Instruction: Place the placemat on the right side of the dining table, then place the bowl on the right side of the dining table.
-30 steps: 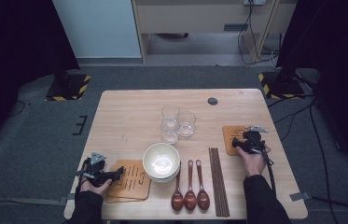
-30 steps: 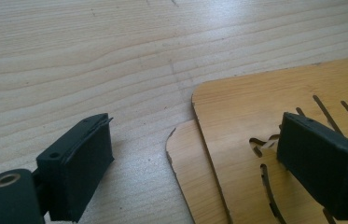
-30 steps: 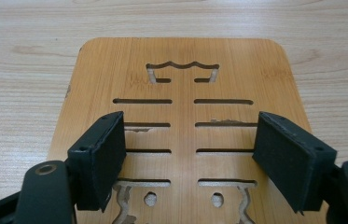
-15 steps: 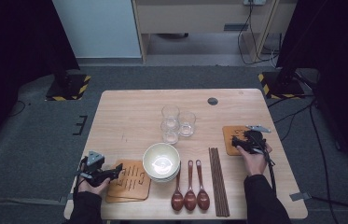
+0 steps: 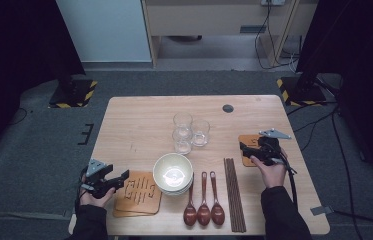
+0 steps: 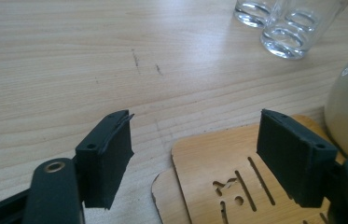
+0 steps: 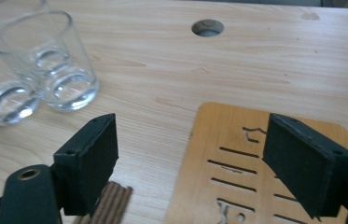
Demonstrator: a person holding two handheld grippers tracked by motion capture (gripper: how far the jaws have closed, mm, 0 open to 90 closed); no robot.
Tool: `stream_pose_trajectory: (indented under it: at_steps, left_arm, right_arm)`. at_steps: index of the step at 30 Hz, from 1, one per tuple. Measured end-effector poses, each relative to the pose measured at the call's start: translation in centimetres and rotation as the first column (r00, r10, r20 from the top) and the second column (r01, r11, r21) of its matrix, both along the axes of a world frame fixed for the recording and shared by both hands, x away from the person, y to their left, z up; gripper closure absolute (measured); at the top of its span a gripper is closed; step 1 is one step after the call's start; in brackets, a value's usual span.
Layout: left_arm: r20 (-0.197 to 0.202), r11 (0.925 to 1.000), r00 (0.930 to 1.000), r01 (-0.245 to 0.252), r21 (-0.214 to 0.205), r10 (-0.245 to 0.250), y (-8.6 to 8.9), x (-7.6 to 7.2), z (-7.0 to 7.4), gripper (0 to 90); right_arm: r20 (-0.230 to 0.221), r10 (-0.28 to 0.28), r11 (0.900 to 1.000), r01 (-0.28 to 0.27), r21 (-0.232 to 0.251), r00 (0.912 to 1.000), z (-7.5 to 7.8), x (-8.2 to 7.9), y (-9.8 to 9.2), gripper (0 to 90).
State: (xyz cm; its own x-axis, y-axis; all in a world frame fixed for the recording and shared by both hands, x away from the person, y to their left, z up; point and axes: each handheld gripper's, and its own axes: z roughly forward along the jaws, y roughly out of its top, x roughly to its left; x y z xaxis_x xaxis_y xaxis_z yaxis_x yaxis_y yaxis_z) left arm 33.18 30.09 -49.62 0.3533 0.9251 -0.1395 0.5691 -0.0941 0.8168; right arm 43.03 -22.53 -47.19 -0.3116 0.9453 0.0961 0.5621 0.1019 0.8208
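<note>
Three glasses (image 5: 190,132) are grouped at the table's (image 5: 139,120) centre, with stacked bowls (image 5: 173,173) set before them. Spoons (image 5: 203,198) and chopsticks (image 5: 234,192) are laid right of the bowls, stacked coasters (image 5: 139,193) left.

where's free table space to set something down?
Bare wood: the left and far-left stretch beyond the stacked coasters and left of the glasses; also the far right corner past the single coaster. Crowded: the near edge, with bowls, spoons and chopsticks.

Grey carpet floor (image 5: 34,145), pale cabinet (image 5: 106,30)
</note>
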Motion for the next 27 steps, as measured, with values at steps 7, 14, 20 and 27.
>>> stream_pose_trajectory:
  at_steps: [7, 14, 20, 27]
  left_arm:
    - [0.026, 0.9998, 0.9996, 0.011, -0.019, -0.011, -0.4, -0.3, 0.9, 32.0]
    - [0.051, 0.9979, 0.9980, 0.041, -0.050, -0.039, -1.1, -0.8, 2.3, 37.5]
    - [0.064, 0.9952, 0.9957, 0.071, -0.068, -0.066, -2.1, -1.1, 3.4, 40.7]
    - [0.089, 0.9918, 0.9911, 0.105, -0.072, -0.099, -3.1, -1.6, 4.5, 42.3]
  right_arm:
    - [0.061, 0.031, 0.9969, -0.035, 0.071, 0.9977, 1.6, -0.7, -0.2, 21.3]
    - [0.076, 0.101, 0.9900, -0.108, 0.091, 0.9920, 2.9, -1.1, 0.8, 11.2]
    - [0.067, 0.174, 0.9803, -0.180, 0.083, 0.9824, 3.8, -1.7, 2.1, 5.9]
    - [0.067, 0.244, 0.9661, -0.248, 0.070, 0.9675, 5.0, -2.7, 3.4, 20.0]
